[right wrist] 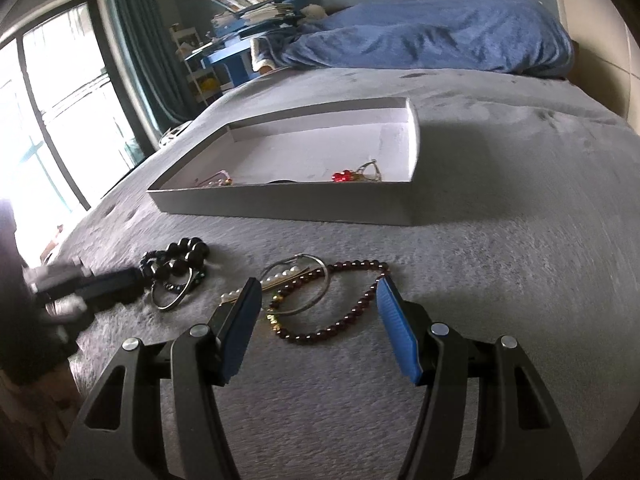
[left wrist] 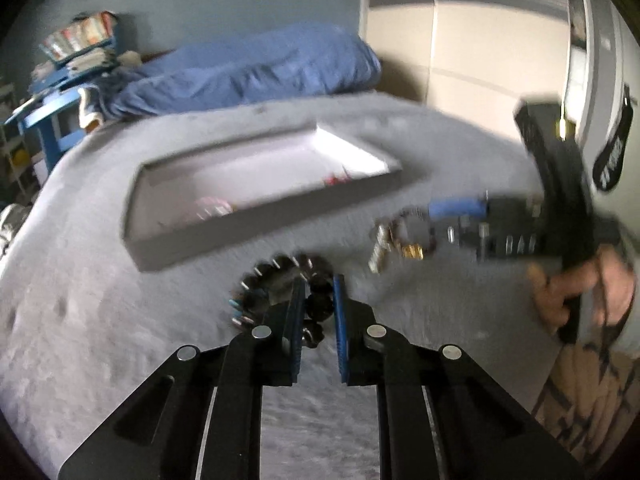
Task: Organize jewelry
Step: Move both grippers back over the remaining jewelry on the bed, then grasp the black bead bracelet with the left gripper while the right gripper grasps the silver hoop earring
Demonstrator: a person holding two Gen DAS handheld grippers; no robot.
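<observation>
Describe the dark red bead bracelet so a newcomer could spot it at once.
Start at the shallow grey box on the grey bed cover; in front of its near wall lies a cluster of loose jewelry. The dark red bead bracelet is the rightmost loop there, partly between the open right gripper's blue pads. Unlike the black bead bracelet and plain silver bangle leftward, its beads are small and garnet-coloured.

One box [right wrist: 288, 204] sits on the bed [right wrist: 500, 240], with about three small pieces inside. Outside lie two bead bracelets, dark [right wrist: 188, 252] and maroon [right wrist: 340, 320], two metal bangles [right wrist: 316, 292], one pearl strand [right wrist: 276, 278].
</observation>
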